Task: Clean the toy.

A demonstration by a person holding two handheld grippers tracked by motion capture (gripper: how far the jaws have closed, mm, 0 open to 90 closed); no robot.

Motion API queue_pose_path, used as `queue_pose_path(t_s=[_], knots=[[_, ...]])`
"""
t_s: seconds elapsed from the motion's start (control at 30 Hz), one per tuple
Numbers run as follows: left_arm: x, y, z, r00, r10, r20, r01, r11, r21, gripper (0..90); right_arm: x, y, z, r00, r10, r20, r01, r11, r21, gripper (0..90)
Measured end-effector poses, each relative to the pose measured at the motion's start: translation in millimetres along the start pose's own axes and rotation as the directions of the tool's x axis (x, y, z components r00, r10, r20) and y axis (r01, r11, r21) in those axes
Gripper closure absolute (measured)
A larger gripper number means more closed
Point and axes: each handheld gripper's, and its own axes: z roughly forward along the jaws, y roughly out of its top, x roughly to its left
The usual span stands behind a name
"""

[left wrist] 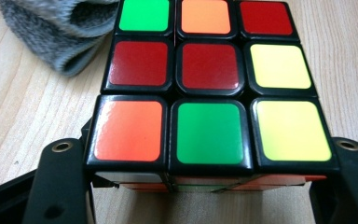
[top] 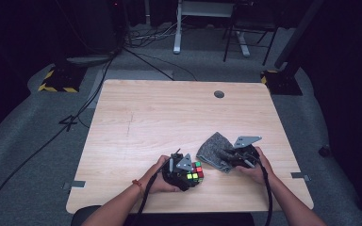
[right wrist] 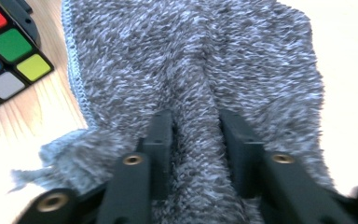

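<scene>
Grey knitted cloth [right wrist: 191, 70] lies bunched on the wooden table [top: 160, 117], near its front edge, just beside one scrambled puzzle cube [left wrist: 209, 88]. We see the right gripper [right wrist: 196, 140] with its jaws narrowed on a raised fold of the cloth, pinching it. The left gripper [left wrist: 200, 182] has its jaws set wide against opposite sides of the cube, apparently clamping it low on the table. We judge two risks: the thin fold could slide out of the right jaws if the cloth is lifted quickly, and the smooth cube could twist or slip if the left grip is shallow. We count one cloth, one cube, two grippers, one table.
</scene>
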Motion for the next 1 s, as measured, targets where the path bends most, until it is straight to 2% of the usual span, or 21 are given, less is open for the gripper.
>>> queue_pose_path(t_s=[0.17, 0.33, 0.4, 0.47, 0.53, 0.67, 0.83, 0.93, 1.0], knots=[[4.6, -2.0, -3.3, 0.9998, 0.016, 0.008, -0.016, 0.9998, 0.008, 33.2, 0.1, -0.9, -6.0, 0.9992, -0.038, -0.009, 0.038, 0.999, 0.032, 72.8], [12.2, -7.7, -10.4, 0.9999, 0.010, -0.004, -0.010, 0.9997, 0.020, 33.1, -2.5, -7.7, -15.9, 0.9974, -0.055, -0.048, 0.057, 0.997, 0.049, 68.6], [16.2, -10.4, -13.7, 0.9999, -0.005, -0.015, 0.005, 0.9997, 0.026, 33.0, -1.8, -9.6, -19.8, 0.9949, -0.077, -0.066, 0.080, 0.995, 0.055, 67.4], [20.2, -12.5, -16.1, 0.9998, -0.002, -0.017, 0.003, 0.9997, 0.026, 33.0, 0.4, -9.7, -22.8, 0.9918, -0.101, -0.078, 0.106, 0.992, 0.066, 65.1], [23.0, -14.5, -18.1, 0.9997, -0.010, -0.020, 0.011, 0.9996, 0.027, 33.1, 3.7, -8.5, -25.3, 0.9881, -0.124, -0.092, 0.130, 0.990, 0.063, 62.3], [28.2, -18.0, -20.2, 0.9996, -0.015, -0.025, 0.016, 0.9997, 0.016, 33.0, 9.5, -4.5, -25.3, 0.9855, -0.138, -0.099, 0.142, 0.989, 0.031, 53.9], [30.6, -20.3, -20.0, 0.9994, -0.018, -0.031, 0.018, 0.9998, -0.002, 32.3, 14.5, 2.8, -17.8, 0.9921, -0.110, -0.061, 0.110, 0.994, -0.009, 42.8], [31.1, -20.9, -19.5, 0.9985, -0.034, -0.043, 0.034, 0.9994, -0.002, 28.7, 13.3, 3.2, -7.6, 0.9963, -0.082, -0.024, 0.083, 0.996, 0.017, 33.2], [31.5, -21.3, -18.6, 0.9973, -0.046, -0.058, 0.046, 0.9989, -0.006, 25.3, 8.8, 0.9, -2.9, 0.9988, -0.041, -0.025, 0.041, 0.999, 0.020, 31.0]])
